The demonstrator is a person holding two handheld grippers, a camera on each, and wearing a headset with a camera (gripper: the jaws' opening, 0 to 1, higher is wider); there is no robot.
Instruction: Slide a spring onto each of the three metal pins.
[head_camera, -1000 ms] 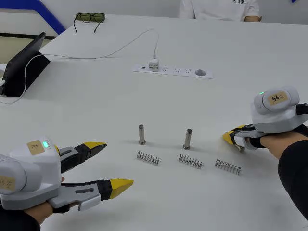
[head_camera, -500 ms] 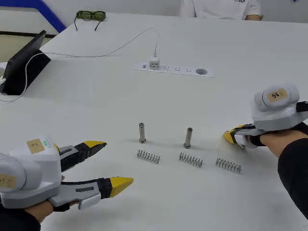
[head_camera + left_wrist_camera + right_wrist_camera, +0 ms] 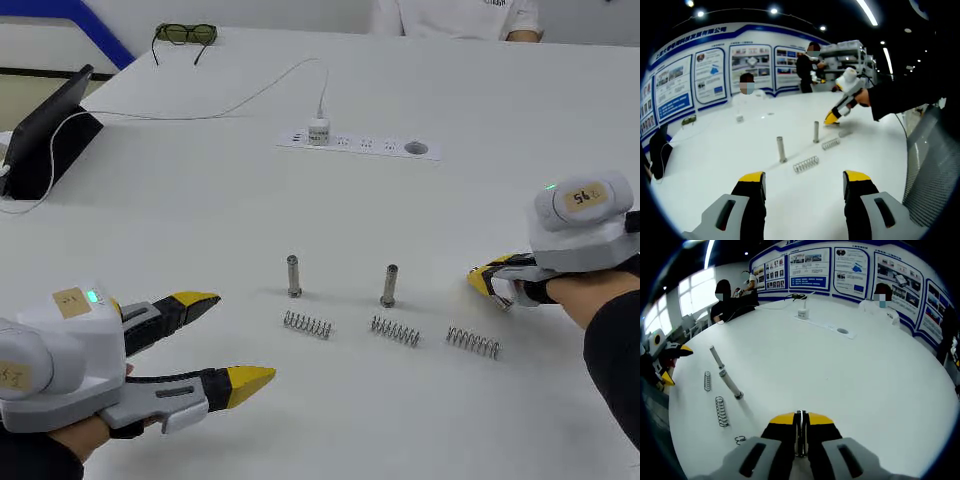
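Note:
Two metal pins [image 3: 293,276] [image 3: 389,286] stand upright on the white table [image 3: 200,220]. Three springs [image 3: 307,324] [image 3: 396,332] [image 3: 473,343] lie in a row just in front of them. My right gripper [image 3: 488,280] is low over the table, right of the pins, and is shut on a third metal pin [image 3: 800,432], which stands between its jaws. My left gripper [image 3: 225,340] hovers open at the near left with nothing in it. In the left gripper view both pins [image 3: 782,149] [image 3: 816,131] and the nearest spring [image 3: 806,163] lie ahead of its fingertips [image 3: 752,177].
A white power strip [image 3: 375,148] with a plugged-in charger [image 3: 319,131] and its cable lies at the back. A black tablet on a stand [image 3: 45,135] is at the far left, with glasses [image 3: 185,35] behind it. A person [image 3: 455,18] sits across the table.
My right gripper has edged slightly to the right with the pin in its jaws. The left gripper, the standing pins and the springs have stayed put.

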